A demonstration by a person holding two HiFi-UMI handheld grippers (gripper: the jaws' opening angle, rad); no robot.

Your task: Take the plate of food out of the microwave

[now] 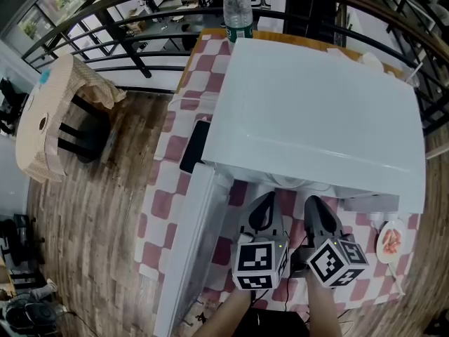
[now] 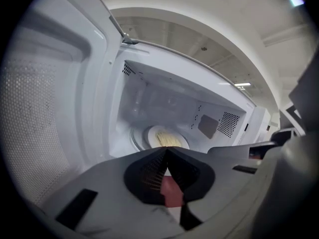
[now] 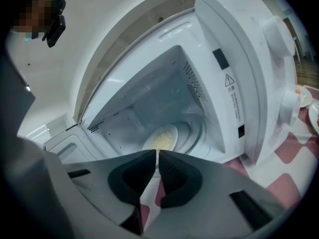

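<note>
Bench [image 1: 151, 209]: checked cloth under microwave [image 1: 316, 111]; wood floor [image 1: 91, 209] lay to the left.
Door [image 1: 188, 248]: hung open leftward.
Left claw [image 2: 166, 149]: jaws were together, empty.
Right claw [image 3: 156, 152]: jaws stood slightly apart, empty.

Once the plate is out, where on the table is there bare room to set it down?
Bare checkered cloth in front of the microwave, between its open door and the small plate. The right front corner is crowded by that plate.
</note>
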